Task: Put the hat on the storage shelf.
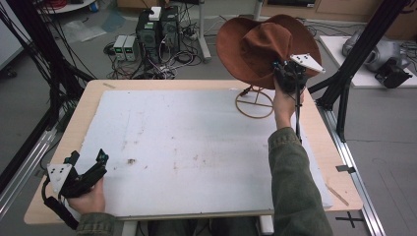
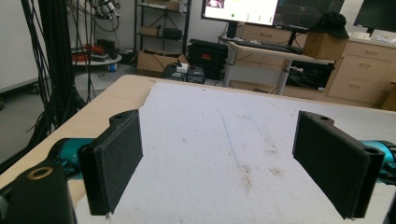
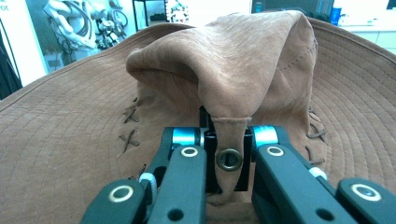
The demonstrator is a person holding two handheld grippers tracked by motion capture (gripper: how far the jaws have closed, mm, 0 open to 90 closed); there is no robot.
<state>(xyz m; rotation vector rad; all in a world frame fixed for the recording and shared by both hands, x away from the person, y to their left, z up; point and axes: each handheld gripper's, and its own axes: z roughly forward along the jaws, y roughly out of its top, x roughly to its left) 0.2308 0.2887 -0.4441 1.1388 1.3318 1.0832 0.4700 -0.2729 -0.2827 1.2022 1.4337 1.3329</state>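
Hat [image 3: 243, 70], brown, unlabelled, is pinched at its crown by right tongs [image 3: 229, 161]; left tongs [image 2: 219, 163] gape empty.

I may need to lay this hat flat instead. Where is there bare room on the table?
The white mat is bare from the left gripper across to the right forearm. The far right corner is crowded: the wire stand sits there, with the brown hat pinched in the right gripper above it.

A light wooden desk [image 1: 88, 105] is carrying a stained white mat [image 1: 196, 147], with a wire stand [image 1: 254, 102] sitting near its far right corner.
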